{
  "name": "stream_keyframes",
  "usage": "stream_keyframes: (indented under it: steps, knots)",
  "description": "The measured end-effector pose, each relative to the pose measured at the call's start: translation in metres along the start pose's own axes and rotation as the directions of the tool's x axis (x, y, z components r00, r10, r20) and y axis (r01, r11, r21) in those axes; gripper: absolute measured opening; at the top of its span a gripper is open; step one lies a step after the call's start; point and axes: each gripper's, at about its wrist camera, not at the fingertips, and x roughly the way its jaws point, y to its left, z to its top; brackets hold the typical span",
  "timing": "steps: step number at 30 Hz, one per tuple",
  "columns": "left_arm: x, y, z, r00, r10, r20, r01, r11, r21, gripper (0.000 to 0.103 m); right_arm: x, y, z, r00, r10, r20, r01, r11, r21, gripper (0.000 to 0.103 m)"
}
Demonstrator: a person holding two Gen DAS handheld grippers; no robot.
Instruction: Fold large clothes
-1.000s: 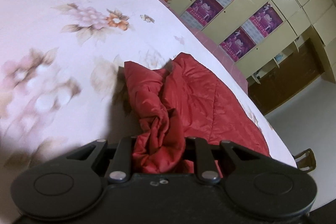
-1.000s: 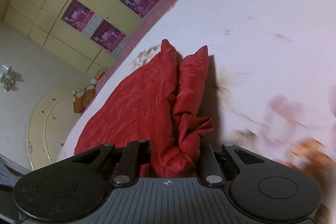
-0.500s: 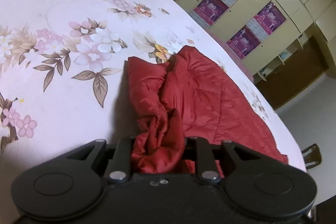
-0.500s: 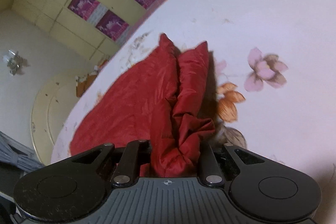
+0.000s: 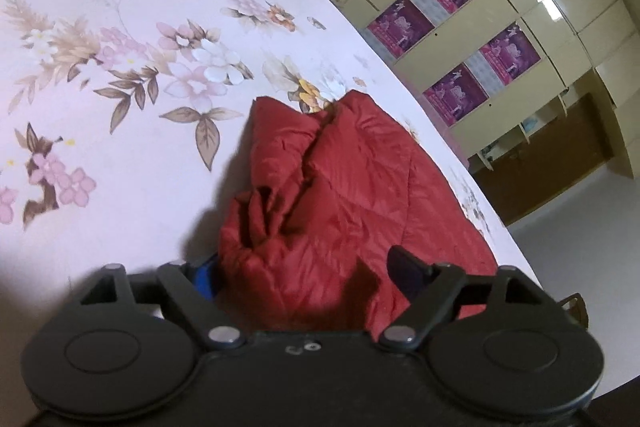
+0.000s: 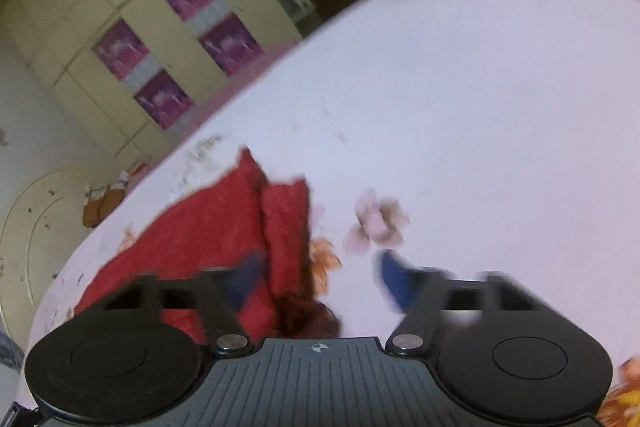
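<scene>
Cream cupboard doors (image 5: pixel 460 39) hung with purple posters (image 5: pixel 400 23) back a bed spread with a pale floral sheet (image 5: pixel 120 87), where a red quilted jacket (image 5: pixel 340 187) lies near the edge closest to the cupboards. The left gripper (image 5: pixel 304 271) has just been opening; its jaws stand spread either side of the jacket's bunched end, pads off the cloth. The right gripper (image 6: pixel 320 279), blurred, has also just been opening and is parted wide, the jacket's folded edge (image 6: pixel 284 227) between its fingers, free of both.
</scene>
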Motion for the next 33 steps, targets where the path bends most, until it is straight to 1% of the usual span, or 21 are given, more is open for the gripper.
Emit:
stream_keyframes:
  steps: [1,2,4,5,6,7,9,10,13,15,17,18,21,23,25,27,28,31,33]
  knots:
    - [0.005,0.000,0.000,1.000,0.005,0.002,-0.005,1.000,-0.002,0.078,0.002,0.013,-0.001,1.000,0.027,-0.004,-0.028,0.999,-0.032,0.016]
    - [0.008,-0.001,0.002,1.000,0.007,0.008,-0.007,1.000,0.000,0.077,0.006,0.028,-0.003,0.998,0.061,-0.023,-0.062,0.996,-0.071,0.011]
    - [0.016,-0.003,0.006,1.000,0.017,0.013,-0.017,1.000,0.005,0.066,0.020,0.063,-0.012,0.988,0.131,-0.082,-0.142,0.979,-0.148,0.001]
    - [0.019,-0.004,0.008,1.000,0.024,0.009,-0.024,1.000,0.006,0.063,0.028,0.080,-0.017,0.982,0.157,-0.109,-0.175,0.969,-0.175,0.001]
    - [0.022,-0.004,0.010,1.000,0.027,0.006,-0.027,1.000,0.008,0.056,0.036,0.097,-0.023,0.974,0.179,-0.138,-0.205,0.959,-0.198,0.001]
    - [0.024,-0.004,0.011,1.000,0.028,0.003,-0.028,0.999,0.015,0.047,0.043,0.112,-0.033,0.966,0.201,-0.165,-0.235,0.946,-0.223,0.001]
    - [0.027,-0.005,0.012,1.000,0.031,-0.006,-0.030,0.999,0.036,0.039,0.059,0.140,-0.047,0.955,0.213,-0.207,-0.265,0.926,-0.270,0.001]
    - [0.028,-0.005,0.013,1.000,0.030,-0.005,-0.030,0.999,0.039,0.036,0.067,0.152,-0.054,0.951,0.216,-0.221,-0.275,0.917,-0.289,0.001]
    - [0.029,-0.004,0.011,1.000,0.030,0.004,-0.030,0.999,0.044,0.033,0.088,0.170,-0.067,0.944,0.218,-0.246,-0.292,0.899,-0.325,0.001]
    - [0.029,-0.004,0.009,0.999,0.029,0.013,-0.030,0.998,0.055,0.031,0.106,0.178,-0.075,0.937,0.202,-0.284,-0.295,0.894,-0.336,0.001]
    - [0.028,-0.005,0.008,0.999,0.025,0.019,-0.027,0.997,0.069,0.030,0.129,0.176,-0.093,0.927,0.124,-0.354,-0.262,0.890,-0.373,0.000]
    - [0.027,-0.005,0.008,1.000,0.023,0.020,-0.024,0.997,0.075,0.029,0.138,0.171,-0.099,0.919,0.111,-0.377,-0.257,0.895,-0.364,0.000]
    - [0.023,-0.011,0.011,1.000,0.021,0.022,-0.023,0.995,0.100,0.025,0.147,0.164,-0.103,0.919,0.112,-0.377,-0.245,0.913,-0.326,0.000]
    - [0.021,-0.013,0.013,1.000,0.022,0.019,-0.024,0.993,0.112,0.024,0.147,0.168,-0.102,0.920,0.101,-0.379,-0.239,0.911,-0.337,0.000]
    - [0.019,-0.014,0.015,1.000,0.023,0.013,-0.025,0.993,0.115,0.023,0.138,0.171,-0.094,0.921,0.095,-0.377,-0.225,0.921,-0.318,0.000]
    - [0.015,-0.018,0.017,1.000,0.016,0.020,-0.019,0.991,0.135,0.022,0.116,0.171,-0.084,0.929,0.129,-0.348,-0.244,0.919,-0.310,0.000]
    - [0.014,-0.021,0.017,1.000,0.014,0.024,-0.018,0.988,0.152,0.021,0.107,0.173,-0.083,0.929,0.137,-0.345,-0.252,0.915,-0.316,0.000]
    - [0.011,-0.026,0.016,0.999,0.014,0.029,-0.019,0.982,0.188,0.021,0.082,0.170,-0.084,0.917,0.161,-0.366,-0.277,0.915,-0.292,0.000]
    - [0.010,-0.028,0.016,0.999,0.015,0.028,-0.021,0.980,0.198,0.021,0.079,0.167,-0.095,0.906,0.144,-0.399,-0.279,0.911,-0.305,0.000]
